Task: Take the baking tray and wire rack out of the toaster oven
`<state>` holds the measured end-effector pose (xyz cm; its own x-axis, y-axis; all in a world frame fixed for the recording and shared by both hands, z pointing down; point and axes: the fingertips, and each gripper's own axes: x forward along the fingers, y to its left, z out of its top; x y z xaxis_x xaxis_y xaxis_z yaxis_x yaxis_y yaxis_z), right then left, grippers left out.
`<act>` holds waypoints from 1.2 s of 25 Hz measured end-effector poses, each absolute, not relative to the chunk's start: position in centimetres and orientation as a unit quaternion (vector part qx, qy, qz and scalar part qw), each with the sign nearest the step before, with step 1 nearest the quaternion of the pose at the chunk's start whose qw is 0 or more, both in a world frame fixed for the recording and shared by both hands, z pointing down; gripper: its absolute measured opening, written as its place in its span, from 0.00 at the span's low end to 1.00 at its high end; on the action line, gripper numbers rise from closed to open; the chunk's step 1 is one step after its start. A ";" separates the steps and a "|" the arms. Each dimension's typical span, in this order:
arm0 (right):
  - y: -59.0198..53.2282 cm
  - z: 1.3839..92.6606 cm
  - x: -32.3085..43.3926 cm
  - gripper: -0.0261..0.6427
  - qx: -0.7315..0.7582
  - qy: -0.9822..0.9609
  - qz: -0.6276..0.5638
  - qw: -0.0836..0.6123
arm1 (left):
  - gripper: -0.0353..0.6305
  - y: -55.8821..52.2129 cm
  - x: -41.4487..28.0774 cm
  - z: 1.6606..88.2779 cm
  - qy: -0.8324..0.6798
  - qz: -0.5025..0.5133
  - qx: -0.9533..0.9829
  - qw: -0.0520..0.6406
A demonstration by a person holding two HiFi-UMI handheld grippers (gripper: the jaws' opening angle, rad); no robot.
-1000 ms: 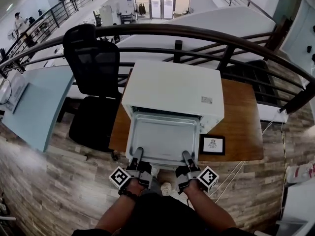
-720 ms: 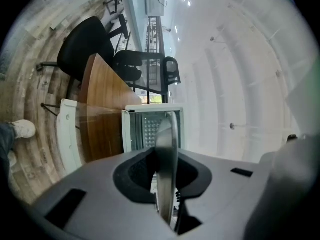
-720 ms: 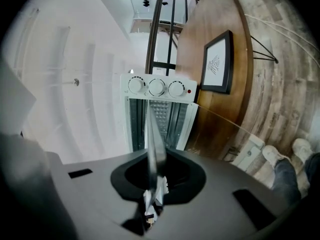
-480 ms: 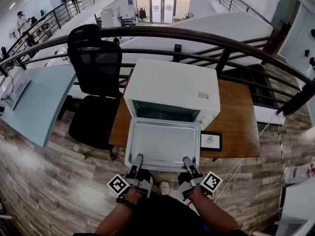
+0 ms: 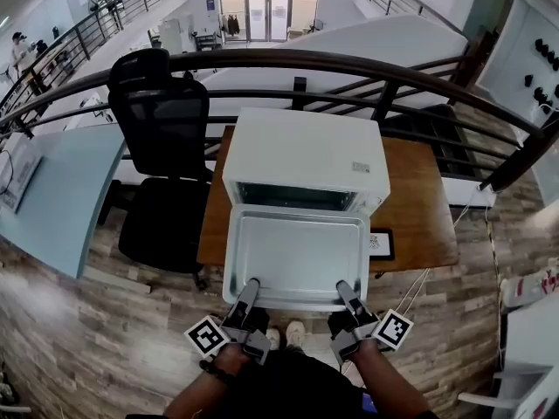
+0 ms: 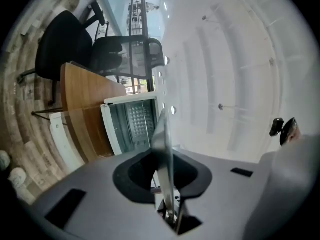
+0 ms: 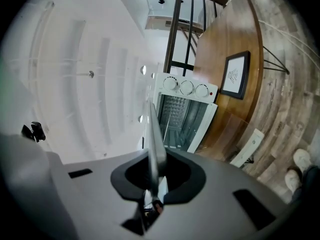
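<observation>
A pale grey baking tray point(image 5: 297, 256) hangs level in front of the white toaster oven point(image 5: 306, 151), clear of its open mouth. My left gripper point(image 5: 251, 285) is shut on the tray's near rim at the left, and my right gripper point(image 5: 343, 287) is shut on the same rim at the right. In the left gripper view the rim point(image 6: 163, 144) runs edge-on between the jaws of the left gripper point(image 6: 167, 184). The right gripper view shows the same with the rim point(image 7: 152, 134) and the right gripper point(image 7: 152, 179). The oven cavity point(image 7: 175, 116) looks dark; I cannot make out a wire rack.
The oven stands on a brown wooden table point(image 5: 419, 208) beside a small framed picture point(image 5: 380, 243). A black office chair point(image 5: 162, 120) stands at the table's left. A dark curved railing point(image 5: 349, 64) runs behind. The oven's glass door point(image 7: 220, 129) hangs open below the cavity.
The tray has slid out of the oven toward me and risen. Both grippers have drawn back with it, still clamped on its near rim.
</observation>
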<state>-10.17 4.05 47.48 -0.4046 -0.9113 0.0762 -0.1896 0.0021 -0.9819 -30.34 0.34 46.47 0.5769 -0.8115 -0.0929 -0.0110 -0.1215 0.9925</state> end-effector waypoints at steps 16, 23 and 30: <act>8.9 44.5 -5.4 0.07 -0.491 0.625 -0.493 0.355 | 0.15 1.7 -24.4 43.6 -0.214 -0.277 0.725 0.593; 9.3 44.4 -0.1 0.07 -0.487 0.633 -0.479 0.365 | 0.15 2.2 -18.9 43.8 -0.218 -0.258 0.738 0.583; 9.9 44.2 10.6 0.07 -0.489 0.644 -0.475 0.348 | 0.15 3.4 -8.4 44.3 -0.229 -0.258 0.739 0.578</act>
<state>10.65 9.91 44.21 -0.2801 -0.9598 0.0164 -0.2988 0.0709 -0.9517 -8.39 3.43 44.30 0.7619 -0.6371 -0.1168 -0.0402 -0.2264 0.9732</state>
